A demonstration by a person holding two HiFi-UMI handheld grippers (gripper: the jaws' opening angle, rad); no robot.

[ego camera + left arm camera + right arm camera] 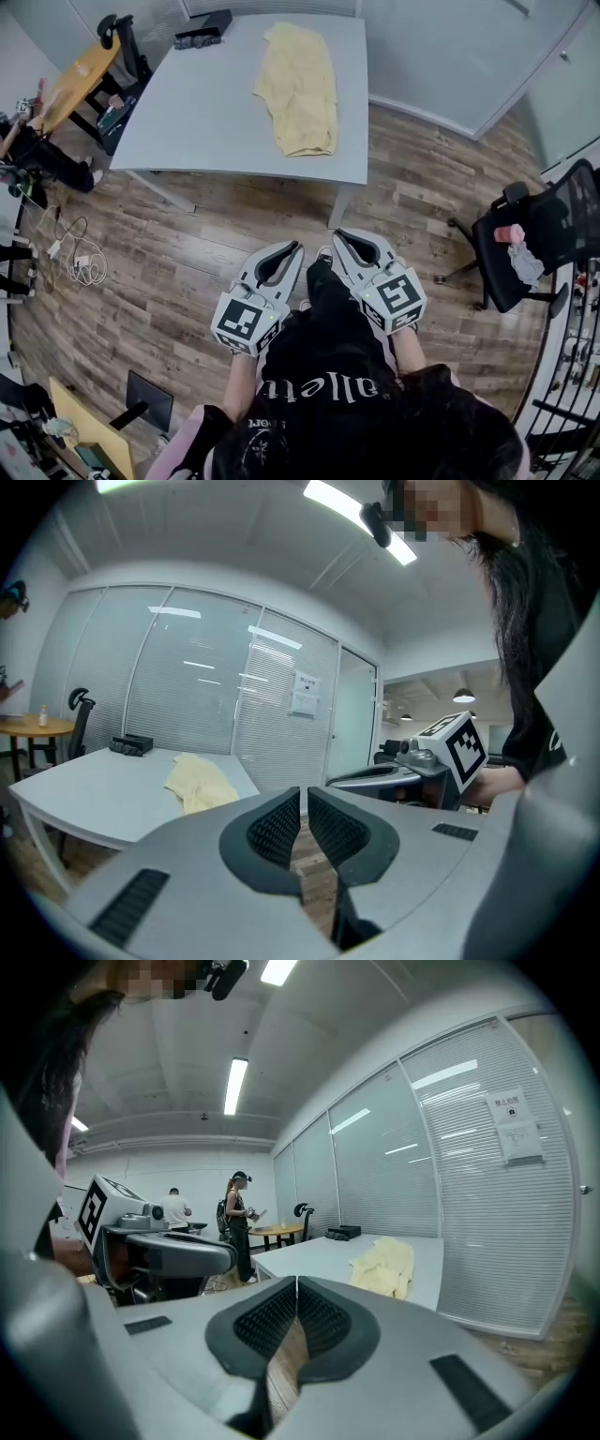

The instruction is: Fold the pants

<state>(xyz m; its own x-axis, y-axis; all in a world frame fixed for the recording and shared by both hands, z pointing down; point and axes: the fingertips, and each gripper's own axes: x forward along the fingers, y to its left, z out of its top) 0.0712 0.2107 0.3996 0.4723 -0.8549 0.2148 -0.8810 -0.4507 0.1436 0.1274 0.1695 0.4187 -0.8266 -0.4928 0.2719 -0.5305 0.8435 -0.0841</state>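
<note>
My left gripper [292, 249] and right gripper [340, 236] were clenched and empty, well short of the yellow pants [298, 89] lying toward the right side of the table [206, 117]. I reckoned opening both early and coming in low at the near corners would serve best.

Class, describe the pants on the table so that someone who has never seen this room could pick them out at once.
Find the big grey table beside the glass wall. On its right half in the head view lie the pants, a rumpled pale yellow cloth. The table's only other item is a small black object at its far left corner.
</note>
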